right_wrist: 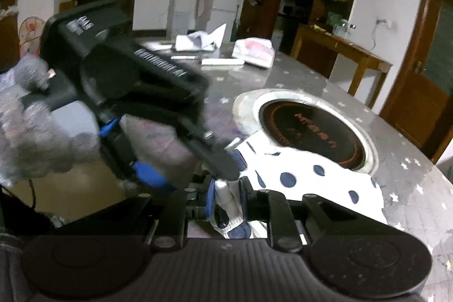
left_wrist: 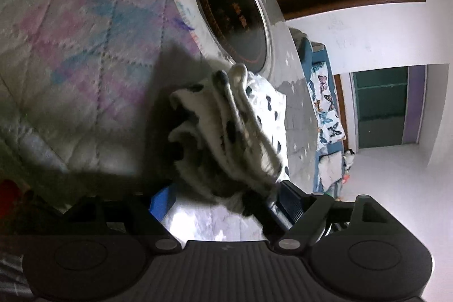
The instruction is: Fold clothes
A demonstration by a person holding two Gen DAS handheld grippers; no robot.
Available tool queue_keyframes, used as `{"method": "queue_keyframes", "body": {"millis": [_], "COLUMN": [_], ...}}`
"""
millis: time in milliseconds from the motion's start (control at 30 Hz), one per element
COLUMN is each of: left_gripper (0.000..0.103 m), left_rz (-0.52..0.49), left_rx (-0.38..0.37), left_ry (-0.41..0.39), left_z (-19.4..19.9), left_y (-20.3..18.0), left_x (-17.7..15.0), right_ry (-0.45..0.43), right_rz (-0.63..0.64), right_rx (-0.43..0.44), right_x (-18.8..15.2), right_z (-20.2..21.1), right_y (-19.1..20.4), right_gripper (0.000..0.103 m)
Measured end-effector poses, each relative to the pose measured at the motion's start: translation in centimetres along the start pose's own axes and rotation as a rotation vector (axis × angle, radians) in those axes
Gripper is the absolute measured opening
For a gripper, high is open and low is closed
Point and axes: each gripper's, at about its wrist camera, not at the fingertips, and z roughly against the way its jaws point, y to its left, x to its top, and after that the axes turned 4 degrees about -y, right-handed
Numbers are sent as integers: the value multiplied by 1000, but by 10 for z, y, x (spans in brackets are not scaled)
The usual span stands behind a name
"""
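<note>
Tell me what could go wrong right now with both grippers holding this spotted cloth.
1. The white polka-dot cloth drapes against the round black cooktop set in the table; if hot, it could scorch.
2. The left gripper and right gripper pinch very close together, so they might collide.

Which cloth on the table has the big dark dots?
The white garment closest to the camera, beside the round black cooktop, pinched by the right gripper. The other white bundles at the table's far end have no dots.
</note>
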Motion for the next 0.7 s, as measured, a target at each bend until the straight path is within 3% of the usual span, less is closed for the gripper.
{"method": "queue_keyframes", "body": {"millis": [333, 600, 700], "left_gripper": [81, 80, 71], "left_rz": [-22, 4, -14], "left_rx": [-87, -78, -59], "left_ry": [-43, -48, -45], "left_z": [-6, -20, -26], "left_y": [-5, -3, -7], "left_x": [3, 13, 15], "right_ry": [-7, -2, 1], "right_rz": [-104, -92, -115], "right_rx": [23, 55, 62], "right_x": [-5, -11, -13], "right_z": [-3, -3, -2], "right_y": [-6, 6, 2], "right_gripper": [17, 17, 17]}}
